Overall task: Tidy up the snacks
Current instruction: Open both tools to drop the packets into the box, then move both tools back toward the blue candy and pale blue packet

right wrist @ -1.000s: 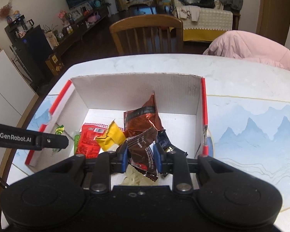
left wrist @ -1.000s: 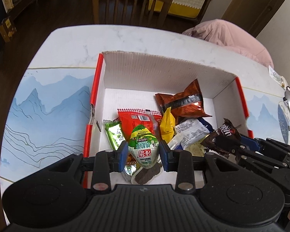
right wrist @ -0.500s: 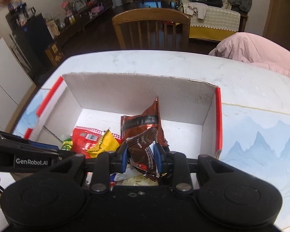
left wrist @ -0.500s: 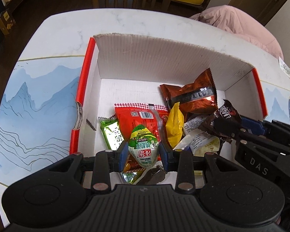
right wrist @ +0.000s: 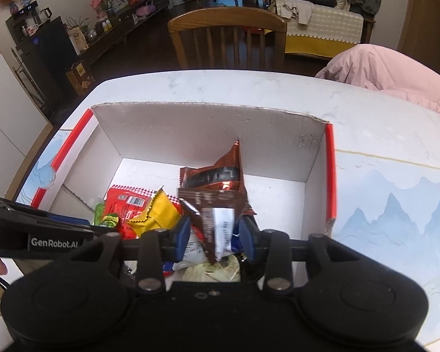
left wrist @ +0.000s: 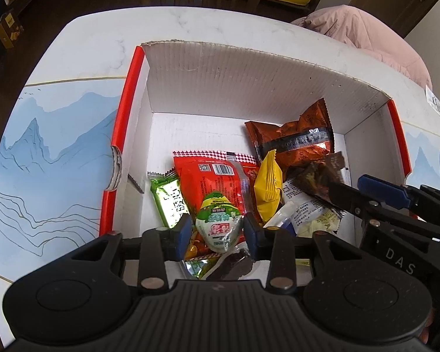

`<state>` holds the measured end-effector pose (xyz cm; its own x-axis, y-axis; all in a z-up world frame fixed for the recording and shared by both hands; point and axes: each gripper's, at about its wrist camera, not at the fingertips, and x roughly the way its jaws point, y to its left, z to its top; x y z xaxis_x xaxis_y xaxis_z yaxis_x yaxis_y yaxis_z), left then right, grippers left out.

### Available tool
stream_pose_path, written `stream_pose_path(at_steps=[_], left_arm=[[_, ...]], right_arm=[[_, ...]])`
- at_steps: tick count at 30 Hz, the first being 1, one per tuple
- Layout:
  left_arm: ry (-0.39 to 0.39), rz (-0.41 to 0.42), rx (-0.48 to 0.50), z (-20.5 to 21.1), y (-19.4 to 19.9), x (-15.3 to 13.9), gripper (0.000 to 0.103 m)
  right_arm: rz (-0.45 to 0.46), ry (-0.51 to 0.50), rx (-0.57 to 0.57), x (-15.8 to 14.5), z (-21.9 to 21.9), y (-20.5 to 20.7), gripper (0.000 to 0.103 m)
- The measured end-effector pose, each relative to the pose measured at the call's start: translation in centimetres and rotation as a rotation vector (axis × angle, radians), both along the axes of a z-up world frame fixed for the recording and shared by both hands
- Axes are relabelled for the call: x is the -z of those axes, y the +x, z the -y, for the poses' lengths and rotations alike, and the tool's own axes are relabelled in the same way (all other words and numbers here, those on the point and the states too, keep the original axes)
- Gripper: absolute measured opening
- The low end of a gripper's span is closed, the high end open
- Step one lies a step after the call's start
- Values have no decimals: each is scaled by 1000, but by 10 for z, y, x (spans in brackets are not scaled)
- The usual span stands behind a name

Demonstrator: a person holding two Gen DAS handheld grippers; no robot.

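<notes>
A: What did the left wrist view show?

B: The left gripper (left wrist: 216, 231) hung over the near end of the box (left wrist: 249, 67). Its jaws had just been opening, and the green pouch (left wrist: 218, 224) sat loose between the pads, with a sliver of gap on each side. Under it lay the red pack (left wrist: 220, 179), a green bar (left wrist: 170, 199) to its left and a yellow packet (left wrist: 268, 182) to its right.

A: Any open room?

B: The far half of the box floor was bare up to the back wall, and so was the strip along the red left edge. The snacks crowded the near right part. The right gripper (left wrist: 349, 190) reached in over the right wall, just beside the brown bag (left wrist: 296, 143).

A: And the right wrist view?

B: The right gripper (right wrist: 214, 234) had just been spreading too. A dark brown wrapper (right wrist: 217, 220) stood between its pads, apart from both, above the pile. The box's right floor was clear up to the red right edge (right wrist: 331, 176). The table (right wrist: 278, 88) lay open beyond the back wall, and a chair (right wrist: 226, 29) stood at its far edge. The left gripper (right wrist: 82, 224) came in low at the left.
</notes>
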<state>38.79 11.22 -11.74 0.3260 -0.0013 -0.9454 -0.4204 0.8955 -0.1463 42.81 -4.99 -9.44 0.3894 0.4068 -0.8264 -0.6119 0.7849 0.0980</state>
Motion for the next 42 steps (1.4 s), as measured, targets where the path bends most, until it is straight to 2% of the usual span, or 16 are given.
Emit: stream_pose_path(at_steps=[8,12,18,22,24,27,35,38,42], left_arm=[[13,46,12,4,-17,-16,42],[18,76,15,8,-30,-27,48],[27,127,29,14,-52,-48,50],[38,162,52,20,-69,-62,51],[44,184,59,23,-78,-70,56],[50,215,73,27,-91,-79,57],[119,310,122,39,-124,-103,61],[134,347,131,43,-136,-112,67],[143,382,134,47,-151,-117,70]], right_arm=[[26,14,10,-13,9,-17,53],[48,29,4,-25,12,-31,58],[77,56,3,-42,20,-53,66],[101,74,-7,-53,25,-70,74],[110,88,-10,-60,28,-79,77],[120,110,-5,-68,33,-90,85],[148,170,-6,-90,44,-121,94],[156,189,-2,-97,48,-132,98],[160,224,0,-103,56,-146,101]])
